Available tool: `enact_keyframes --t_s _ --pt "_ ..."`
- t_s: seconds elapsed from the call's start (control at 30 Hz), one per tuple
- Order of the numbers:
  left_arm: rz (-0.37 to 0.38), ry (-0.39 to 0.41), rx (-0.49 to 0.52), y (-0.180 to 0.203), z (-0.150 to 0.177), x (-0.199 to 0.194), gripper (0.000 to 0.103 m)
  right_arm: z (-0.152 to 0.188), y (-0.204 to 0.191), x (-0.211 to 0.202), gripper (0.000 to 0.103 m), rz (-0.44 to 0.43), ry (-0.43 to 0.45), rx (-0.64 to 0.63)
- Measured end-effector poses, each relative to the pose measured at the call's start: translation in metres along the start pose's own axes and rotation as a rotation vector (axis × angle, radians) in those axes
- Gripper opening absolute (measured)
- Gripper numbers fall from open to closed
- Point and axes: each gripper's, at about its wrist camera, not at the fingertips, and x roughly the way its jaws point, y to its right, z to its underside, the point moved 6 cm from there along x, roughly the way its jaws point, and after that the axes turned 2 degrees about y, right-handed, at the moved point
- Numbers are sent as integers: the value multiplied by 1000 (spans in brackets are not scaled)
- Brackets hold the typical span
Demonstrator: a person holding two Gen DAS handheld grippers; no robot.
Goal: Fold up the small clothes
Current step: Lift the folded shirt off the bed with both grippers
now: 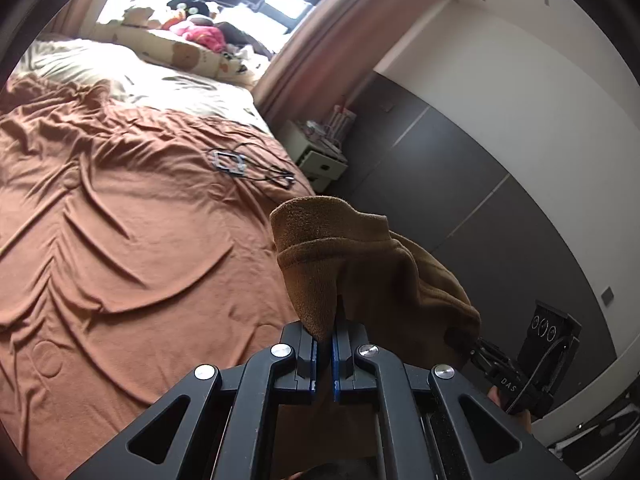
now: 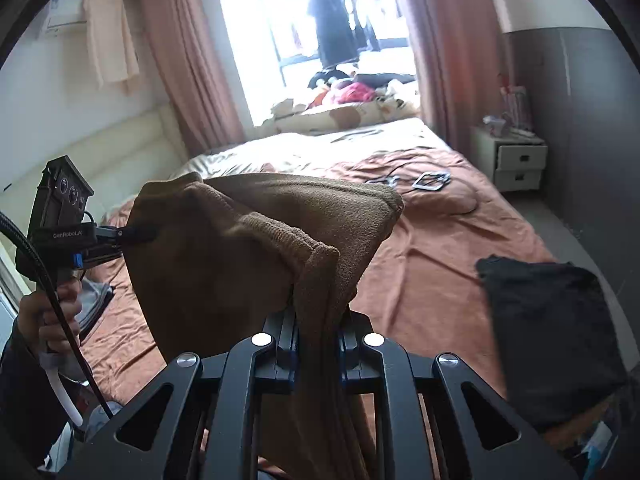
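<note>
A small brown knit garment (image 1: 360, 264) hangs in the air above the bed, held between both grippers. My left gripper (image 1: 325, 338) is shut on one edge of it; the cloth bunches up from between the blue pads. My right gripper (image 2: 318, 332) is shut on the other edge of the brown garment (image 2: 248, 248), which drapes over the fingers and hides the tips. In the right wrist view the left gripper (image 2: 136, 234) pinches the garment's far left edge. In the left wrist view the right gripper (image 1: 476, 350) shows at the garment's lower right. A folded black garment (image 2: 552, 336) lies on the bed at the right.
The bed (image 1: 120, 240) has a wrinkled rust-orange cover. A phone case with a cable (image 1: 230, 162) lies on it farther off. A white nightstand (image 2: 516, 160) stands by the grey wall. Pillows and soft toys (image 2: 352, 96) pile up by the window.
</note>
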Motion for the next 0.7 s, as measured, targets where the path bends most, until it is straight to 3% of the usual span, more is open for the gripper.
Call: enact_keyframes --t_s 0.47,0.7 --pt "115 -53 93 110 -14 70 5 -6 44 -76 10 137 73 -37" --pt "168 -93 145 167 -15 119 5 -19 60 -92 10 231 93 -54"
